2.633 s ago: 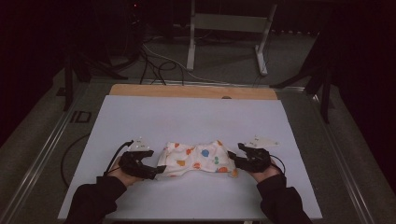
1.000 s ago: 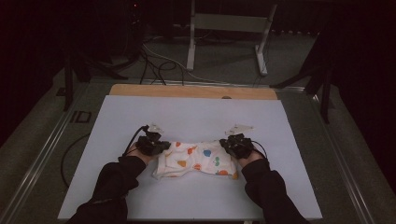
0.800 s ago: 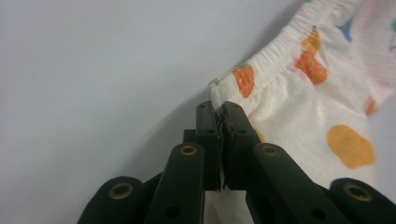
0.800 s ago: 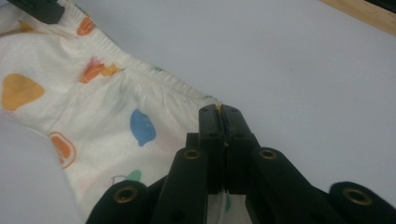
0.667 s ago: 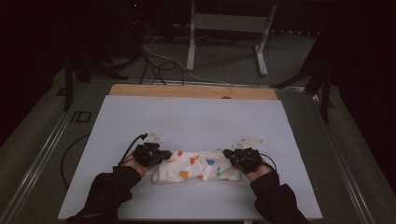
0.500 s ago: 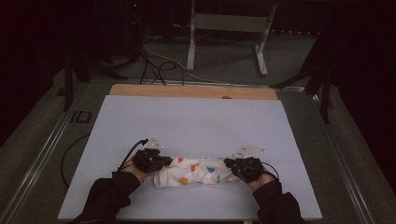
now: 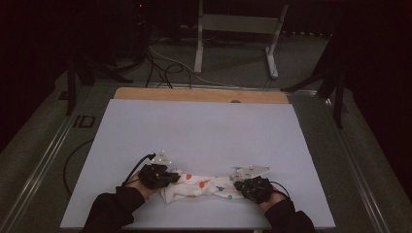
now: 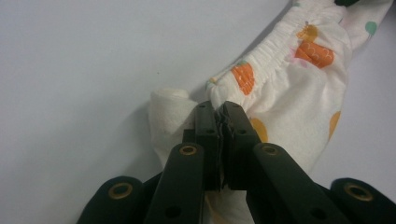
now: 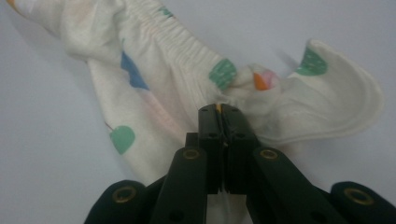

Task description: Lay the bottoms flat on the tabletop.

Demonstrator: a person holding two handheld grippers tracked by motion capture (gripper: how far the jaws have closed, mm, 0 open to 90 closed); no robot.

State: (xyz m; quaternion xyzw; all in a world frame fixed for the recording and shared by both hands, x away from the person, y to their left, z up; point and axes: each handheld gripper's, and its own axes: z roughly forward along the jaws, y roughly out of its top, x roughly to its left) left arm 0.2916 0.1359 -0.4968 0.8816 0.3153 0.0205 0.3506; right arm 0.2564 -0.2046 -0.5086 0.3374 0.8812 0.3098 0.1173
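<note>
A small white garment with coloured spots lies stretched sideways near the front edge of the white table. My left gripper is shut on its left end; in the left gripper view the closed jaws pinch the white garment just below its gathered elastic band. My right gripper is shut on the right end; in the right gripper view the jaws clamp the white garment beside a curled flap of cloth. Both grippers rest low over the table.
A wooden strip runs along the table's far edge. Beyond it stand a metal frame and loose cables on the dark floor. A black cable trails off the table's left side.
Both grippers have drawn the garment toward the table's front edge and pulled it out into a thinner, longer strip.
</note>
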